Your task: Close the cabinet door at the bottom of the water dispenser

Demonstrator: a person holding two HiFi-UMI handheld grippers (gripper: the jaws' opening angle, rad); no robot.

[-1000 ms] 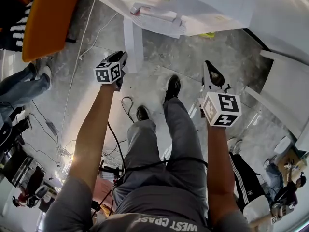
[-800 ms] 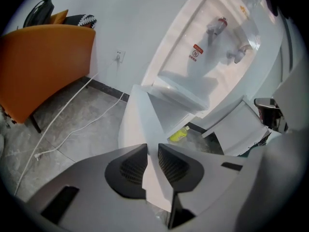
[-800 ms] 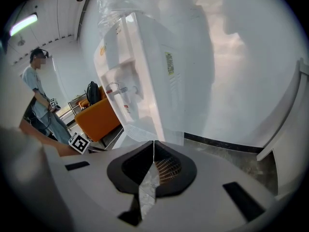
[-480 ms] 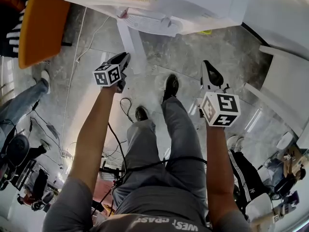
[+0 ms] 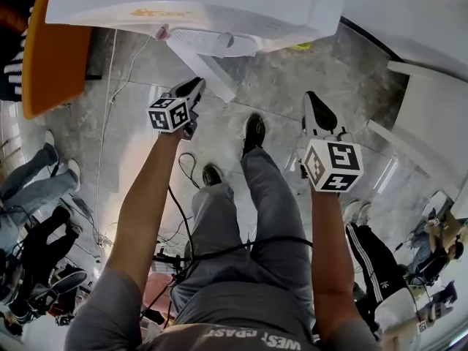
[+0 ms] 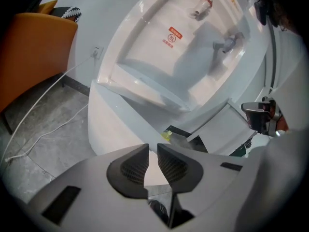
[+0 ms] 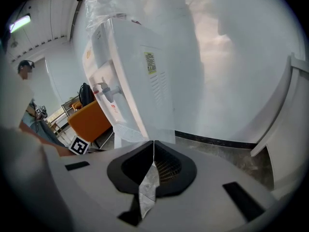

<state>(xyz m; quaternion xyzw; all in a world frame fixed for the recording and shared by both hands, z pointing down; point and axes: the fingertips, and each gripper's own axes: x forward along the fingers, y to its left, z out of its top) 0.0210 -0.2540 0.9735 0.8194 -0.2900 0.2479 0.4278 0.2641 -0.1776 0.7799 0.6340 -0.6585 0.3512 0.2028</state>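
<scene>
Cabinet door [image 5: 208, 70] stands swung out from the foot of the white water dispenser [image 5: 219, 6] at the top of the head view, its free edge reaching toward centre frame. Left gripper [image 5: 191, 88], jaws a sliver apart and holding nothing, hovers near that edge; whether they touch cannot be told. Right gripper [image 5: 314, 107], jaws pressed together and empty, hangs right of centre over open grey floor [image 5: 344, 72]. Orange chair [image 5: 55, 57] crowds the upper left. The person's shoes [image 5: 254, 131] sit between the grippers.
</scene>
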